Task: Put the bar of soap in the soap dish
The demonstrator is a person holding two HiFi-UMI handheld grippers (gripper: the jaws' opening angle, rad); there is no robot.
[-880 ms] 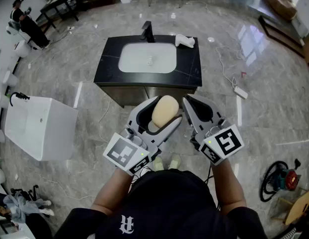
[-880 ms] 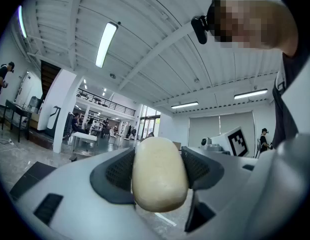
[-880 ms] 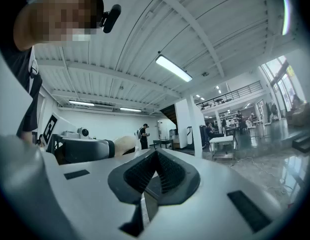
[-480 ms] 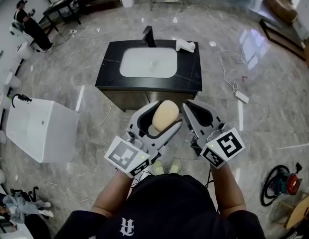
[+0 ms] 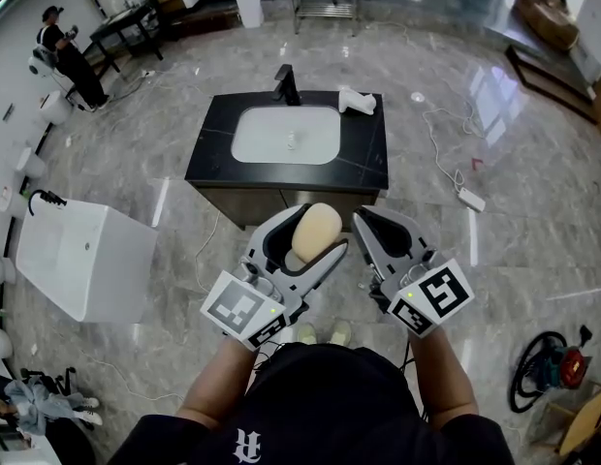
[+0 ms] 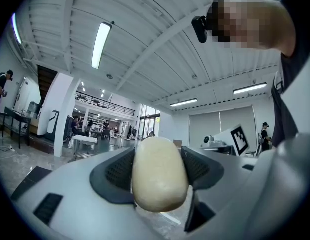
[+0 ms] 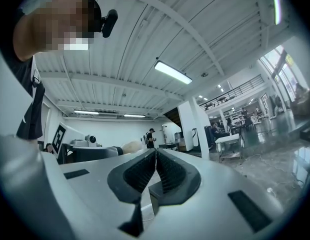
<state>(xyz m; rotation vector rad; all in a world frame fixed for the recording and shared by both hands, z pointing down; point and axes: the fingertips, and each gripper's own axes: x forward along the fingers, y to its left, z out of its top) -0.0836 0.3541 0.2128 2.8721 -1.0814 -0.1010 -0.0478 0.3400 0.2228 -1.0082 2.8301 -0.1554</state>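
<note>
Grey marble floor [image 5: 514,211] spreads around a black counter [image 5: 366,159] with a white sink [image 5: 286,134] in its middle. The bar of soap [image 5: 316,229] is not on the counter. It hangs in the air in front of the counter's near edge, gripped by the left gripper [image 5: 323,224], whose jaws stand wide and press on its two flat faces. In the left gripper view the soap [image 6: 160,174] looks smooth, rounded and cream-coloured. I judge it light and firm but slippery, so the ribbed pads should keep to the broad middle, not to the curved ends. The right gripper [image 5: 359,219] is beside it, closed and empty. At the counter's far right corner lies a small white thing, probably the soap dish [image 5: 357,101].
</note>
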